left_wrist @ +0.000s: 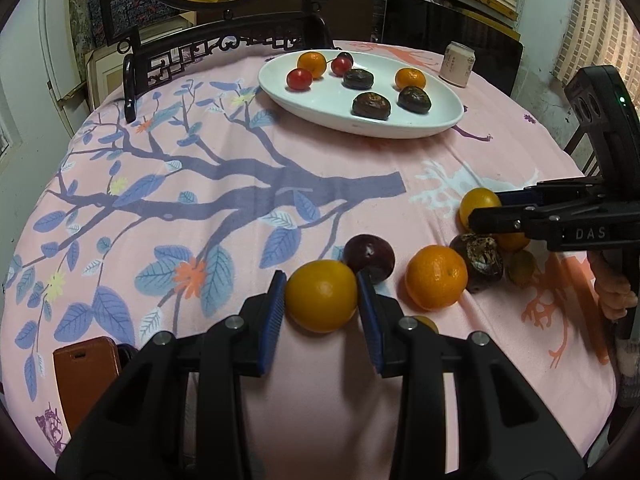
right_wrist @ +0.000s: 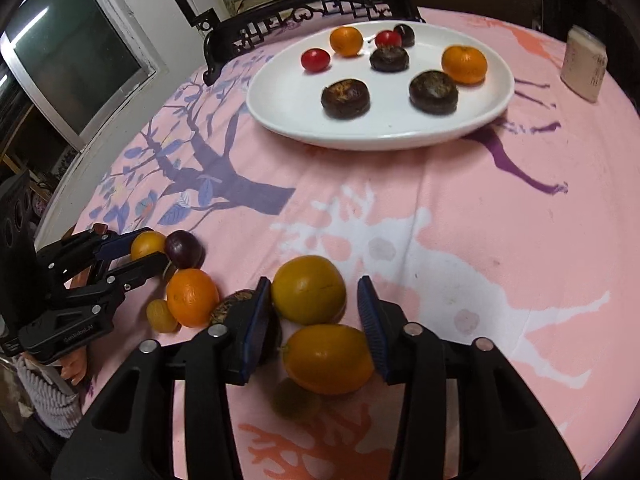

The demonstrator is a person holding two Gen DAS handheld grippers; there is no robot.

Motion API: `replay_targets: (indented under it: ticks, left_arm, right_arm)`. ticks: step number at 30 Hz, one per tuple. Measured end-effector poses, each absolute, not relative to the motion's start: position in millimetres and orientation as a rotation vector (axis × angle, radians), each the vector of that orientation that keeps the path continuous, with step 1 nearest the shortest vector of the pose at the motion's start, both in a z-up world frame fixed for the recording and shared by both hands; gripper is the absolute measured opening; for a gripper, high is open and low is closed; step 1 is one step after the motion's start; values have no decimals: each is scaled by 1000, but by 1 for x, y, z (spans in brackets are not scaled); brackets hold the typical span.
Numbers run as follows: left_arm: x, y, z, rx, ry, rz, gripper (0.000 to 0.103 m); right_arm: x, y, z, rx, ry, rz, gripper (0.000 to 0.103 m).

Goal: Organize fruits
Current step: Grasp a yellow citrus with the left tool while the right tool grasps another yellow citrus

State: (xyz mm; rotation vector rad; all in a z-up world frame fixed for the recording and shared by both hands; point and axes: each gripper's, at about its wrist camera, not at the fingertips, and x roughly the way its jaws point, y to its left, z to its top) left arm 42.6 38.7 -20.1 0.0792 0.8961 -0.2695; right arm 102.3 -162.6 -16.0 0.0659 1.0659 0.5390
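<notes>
Yellow fruit (left_wrist: 322,295) pinched in left gripper (left_wrist: 322,300) jaws, low over bench (left_wrist: 280,200). Right gripper (right_wrist: 312,312) jaws apart, straddling another yellow fruit (right_wrist: 308,289). Plate (left_wrist: 320,100) at 12 o'clock.

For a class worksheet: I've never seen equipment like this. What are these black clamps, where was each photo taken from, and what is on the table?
A person holds a two-fingered tool in each hand; a camera on each looks along its fingers. The left wrist view shows the left tool closed on a yellow fruit. The right wrist view shows the right tool open around another yellow fruit. More fruit lies loose on the pink tablecloth; a white plate holds oranges, small red fruits and dark brown ones.
</notes>
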Motion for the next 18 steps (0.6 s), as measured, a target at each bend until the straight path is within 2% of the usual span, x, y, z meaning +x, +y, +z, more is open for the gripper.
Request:
replay_targets:
  ticks: [5,10,18]
  left_arm:
    - [42,38,-20,77,894,-270,36]
    - [51,43,-5,26,873,-268,36]
    - [113,16,38,44,834,-241,36]
  right_arm:
    - [99,-158,-16,32,1047,518,37]
    - [99,-175,-1,145,984,522,37]
    - [128,-190,37,227,910,470,37]
